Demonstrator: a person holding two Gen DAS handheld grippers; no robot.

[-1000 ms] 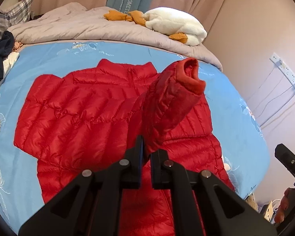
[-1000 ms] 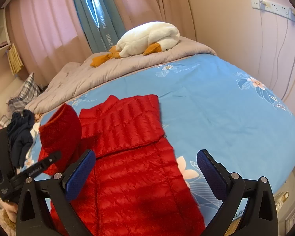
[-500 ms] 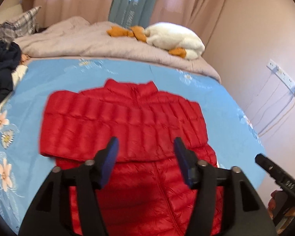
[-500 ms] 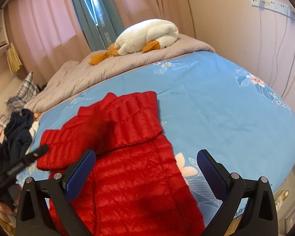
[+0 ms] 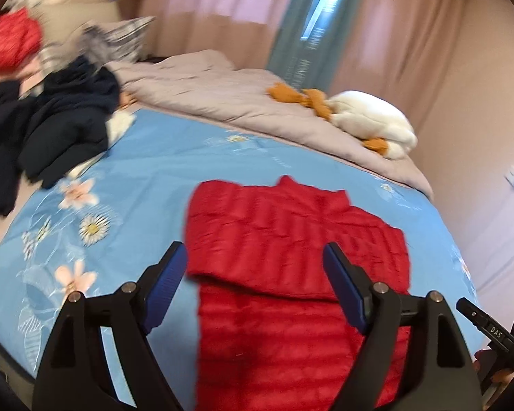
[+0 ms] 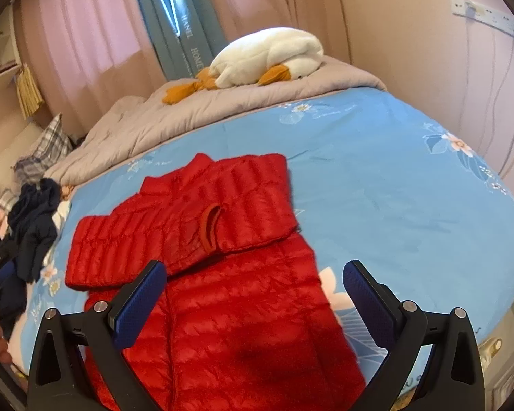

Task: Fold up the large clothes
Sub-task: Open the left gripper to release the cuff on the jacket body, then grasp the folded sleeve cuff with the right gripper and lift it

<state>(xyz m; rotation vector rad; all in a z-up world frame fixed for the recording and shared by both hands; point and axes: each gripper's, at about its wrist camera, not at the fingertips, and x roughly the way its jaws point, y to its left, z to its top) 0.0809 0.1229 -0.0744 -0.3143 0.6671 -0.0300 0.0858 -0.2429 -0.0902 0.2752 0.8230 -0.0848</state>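
A red puffer jacket (image 5: pixel 291 274) lies flat on the blue floral bedsheet (image 5: pixel 147 185), both sleeves folded across its chest. It also shows in the right wrist view (image 6: pixel 222 291), with a sleeve cuff (image 6: pixel 210 226) lying on top at the middle. My left gripper (image 5: pixel 257 277) is open and empty, held above the jacket's lower half. My right gripper (image 6: pixel 253 291) is open and empty, above the jacket's hem.
A grey quilt (image 5: pixel 222 92) with a white goose plush (image 5: pixel 373 123) lies at the head of the bed. Dark clothes (image 5: pixel 51 123) are piled at the left edge. The wall with a power strip (image 6: pixel 483 13) is on the right.
My left gripper let go of the sleeve, opened wide and drew back to the left. The sleeve now lies folded across the jacket's chest. The right gripper stayed open and almost still.
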